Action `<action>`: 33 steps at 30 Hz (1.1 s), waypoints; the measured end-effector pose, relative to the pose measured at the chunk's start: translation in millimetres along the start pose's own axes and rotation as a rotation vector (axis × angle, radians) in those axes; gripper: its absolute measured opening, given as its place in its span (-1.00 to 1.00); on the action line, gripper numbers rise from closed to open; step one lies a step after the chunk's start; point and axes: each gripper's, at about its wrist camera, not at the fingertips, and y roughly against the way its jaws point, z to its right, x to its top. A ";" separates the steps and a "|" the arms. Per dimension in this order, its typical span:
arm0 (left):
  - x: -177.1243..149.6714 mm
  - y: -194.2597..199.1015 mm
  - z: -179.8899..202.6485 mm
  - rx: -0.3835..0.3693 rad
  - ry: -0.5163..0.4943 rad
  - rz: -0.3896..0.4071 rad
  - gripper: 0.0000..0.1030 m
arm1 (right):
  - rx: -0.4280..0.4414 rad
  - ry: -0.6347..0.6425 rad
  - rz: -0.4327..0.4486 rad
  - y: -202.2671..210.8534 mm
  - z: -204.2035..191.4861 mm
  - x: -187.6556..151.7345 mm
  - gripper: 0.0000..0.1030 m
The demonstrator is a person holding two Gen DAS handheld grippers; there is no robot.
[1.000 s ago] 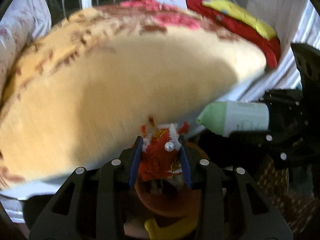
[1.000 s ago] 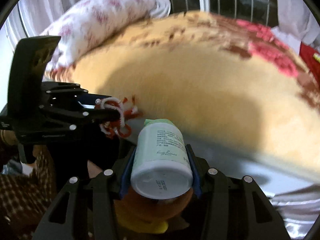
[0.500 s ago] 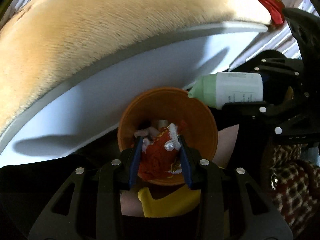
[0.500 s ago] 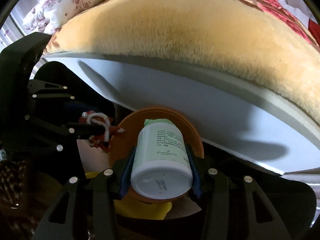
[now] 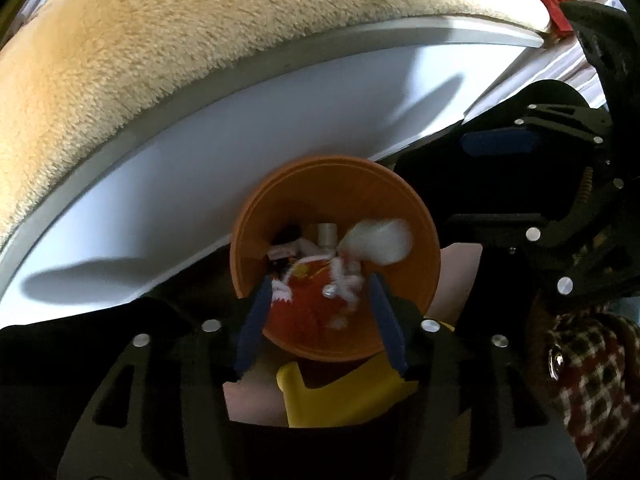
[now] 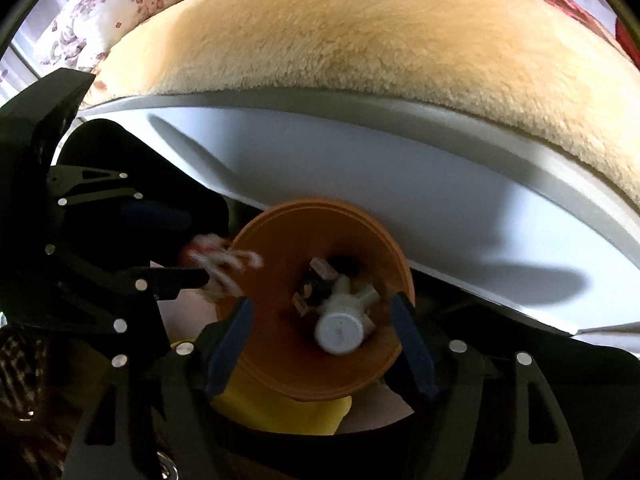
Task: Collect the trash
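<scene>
No writing can be read anywhere; the white bottle (image 6: pixel 340 330) shows only its blank base. It lies inside the orange bin (image 6: pixel 280 364), among other scraps, just below the white edge of the bed (image 6: pixel 400 168) with its tan plush blanket (image 6: pixel 360 32). The right tool (image 6: pixel 322 344) is spread, nothing between its pads. The left tool (image 5: pixel 320 320) is also spread, and the red-and-white fuzzy scrap (image 5: pixel 312 300) sits loose between its fingers over the bin mouth. Little room separates the bin rim from the bed edge. Only the right view shows the floral pillow (image 6: pixel 100 12); only the left shows a checked cloth (image 5: pixel 580 380).
</scene>
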 end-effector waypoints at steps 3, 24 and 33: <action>1.0 1.0 2.9 0.022 0.000 0.007 0.15 | -0.008 -0.001 0.015 2.3 -0.3 -0.5 0.38; 34.8 118.8 -25.7 0.221 0.155 0.470 0.74 | -0.018 0.000 0.522 122.8 7.0 35.3 0.90; 73.5 160.0 -60.8 0.319 0.291 0.579 0.77 | -0.138 -0.031 0.660 162.8 28.0 95.4 0.90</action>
